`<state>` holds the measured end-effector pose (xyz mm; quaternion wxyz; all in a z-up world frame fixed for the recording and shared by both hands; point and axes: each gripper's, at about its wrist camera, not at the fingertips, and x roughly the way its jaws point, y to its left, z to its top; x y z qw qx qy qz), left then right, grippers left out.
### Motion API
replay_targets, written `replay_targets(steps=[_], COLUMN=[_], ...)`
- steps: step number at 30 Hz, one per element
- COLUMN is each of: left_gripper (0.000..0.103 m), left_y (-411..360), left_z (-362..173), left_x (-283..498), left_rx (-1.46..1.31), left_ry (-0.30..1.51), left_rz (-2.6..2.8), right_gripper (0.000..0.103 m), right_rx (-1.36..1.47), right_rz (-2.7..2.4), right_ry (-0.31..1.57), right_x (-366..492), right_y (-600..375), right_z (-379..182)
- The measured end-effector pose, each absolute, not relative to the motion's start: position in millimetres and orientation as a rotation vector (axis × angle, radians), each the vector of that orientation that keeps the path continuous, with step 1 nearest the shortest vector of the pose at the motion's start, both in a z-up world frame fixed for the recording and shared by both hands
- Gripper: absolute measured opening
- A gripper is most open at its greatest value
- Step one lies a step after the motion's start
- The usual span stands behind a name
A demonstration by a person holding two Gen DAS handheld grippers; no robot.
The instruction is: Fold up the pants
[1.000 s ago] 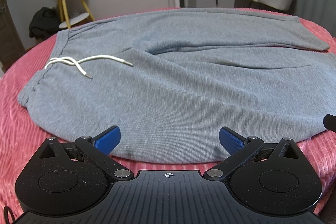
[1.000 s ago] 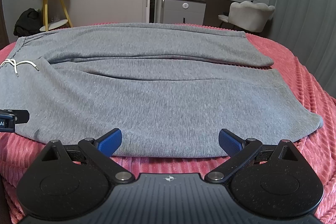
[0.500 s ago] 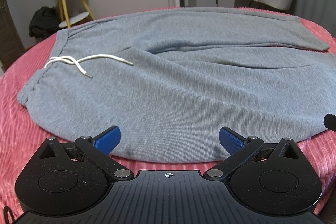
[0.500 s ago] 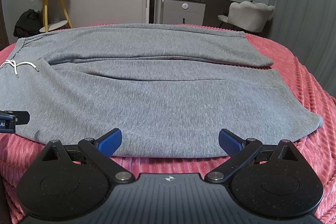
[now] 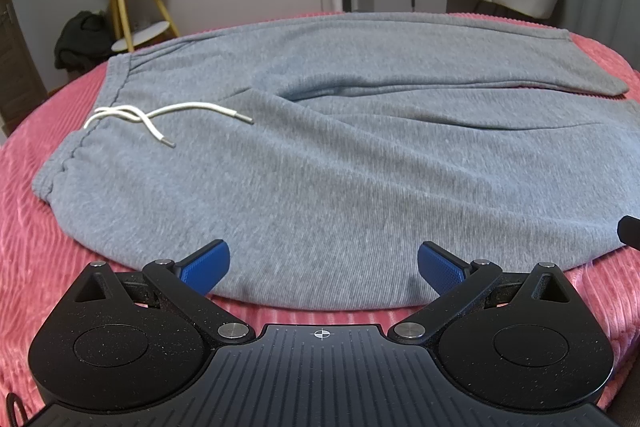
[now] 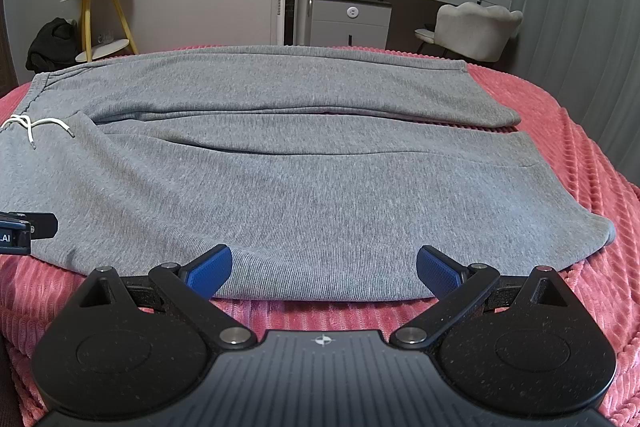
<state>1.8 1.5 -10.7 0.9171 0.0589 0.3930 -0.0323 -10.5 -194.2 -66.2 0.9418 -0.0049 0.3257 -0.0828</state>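
Left wrist view shows the gray pants [image 5: 320,155] spread flat across the pink bedspread [image 5: 28,211], waistband to the left and both legs running to the right, the far leg lying just beside the near one. The white drawstring [image 5: 160,117] trails loose on the fabric near the waistband. The left claw [image 5: 323,263] hangs with its blue pads wide apart and nothing between them, low over the near edge of the pants toward the waist end; that placement looks chosen so it can pinch the near hem there. In the right wrist view the right claw [image 6: 325,265] is likewise spread and empty, poised at the near edge farther along the leg, toward the cuffs. With one claw at each end of the same long edge, the likely plan is to lift that edge together and carry the near leg over the far one. No fold has been made yet.
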Motion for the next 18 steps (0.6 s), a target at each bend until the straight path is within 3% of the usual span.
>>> replay_targets(steps=[18], left_gripper=[0.103], left_y=[1.7], left_z=[-10.3], left_x=[2.1], left_rx=[0.116], left_ry=[0.819], left_rz=[-0.065], right_gripper=[0.099], right_rx=[-0.004], right_rz=[-0.169], right_ry=[0.660], right_x=[-10.6], right_y=[-194.5], right_z=[-67.1])
